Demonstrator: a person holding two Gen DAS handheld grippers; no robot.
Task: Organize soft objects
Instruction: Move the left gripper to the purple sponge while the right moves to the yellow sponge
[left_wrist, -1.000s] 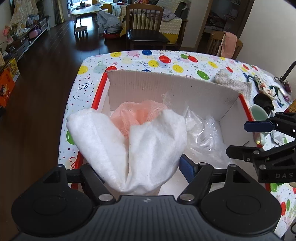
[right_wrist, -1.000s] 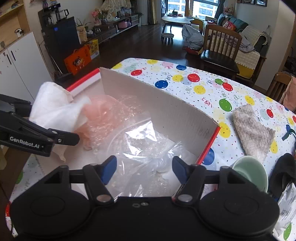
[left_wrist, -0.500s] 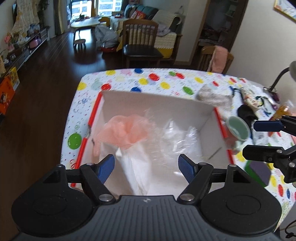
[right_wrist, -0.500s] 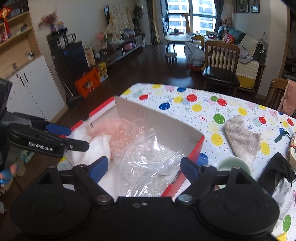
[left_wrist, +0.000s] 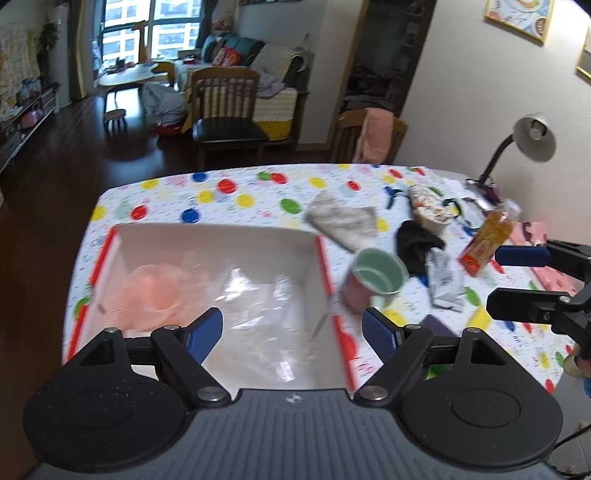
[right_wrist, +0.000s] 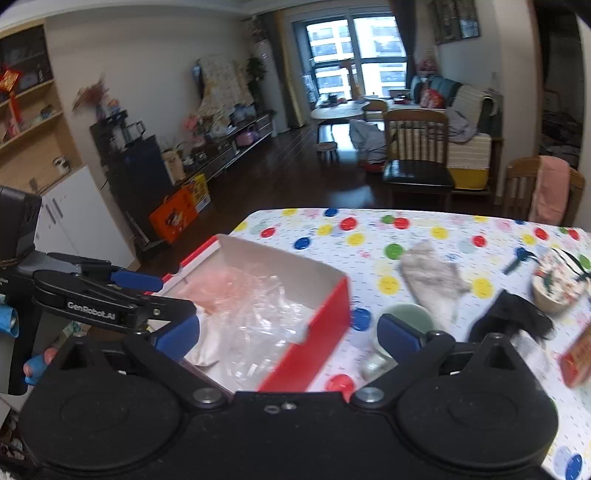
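Observation:
A red-edged cardboard box (left_wrist: 322, 258) sits on the dotted tablecloth (left_wrist: 236, 184). Inside lie a pink mesh puff (left_wrist: 155, 291), a clear plastic bag (left_wrist: 266, 302) and a white cloth (right_wrist: 205, 350). A grey fuzzy cloth (left_wrist: 341, 219) and a black cloth (left_wrist: 417, 240) lie on the table right of the box. My left gripper (left_wrist: 293, 330) hovers above the box's near side, jaws opening, nothing between them. My right gripper (right_wrist: 288, 332) hangs over the box's right wall, jaws opening wide and empty. It also shows at the edge of the left wrist view as the right gripper (left_wrist: 513, 280).
A green cup (left_wrist: 376, 271) stands just right of the box. Beyond it are a silver packet (left_wrist: 445, 277), an orange snack packet (left_wrist: 487, 243) and a desk lamp (left_wrist: 532, 138). Wooden chairs (left_wrist: 225, 110) stand past the table's far edge.
The left gripper let go of the white cloth, which now lies in the box. Both grippers rose and drew back from the box. The right jaws spread wider.

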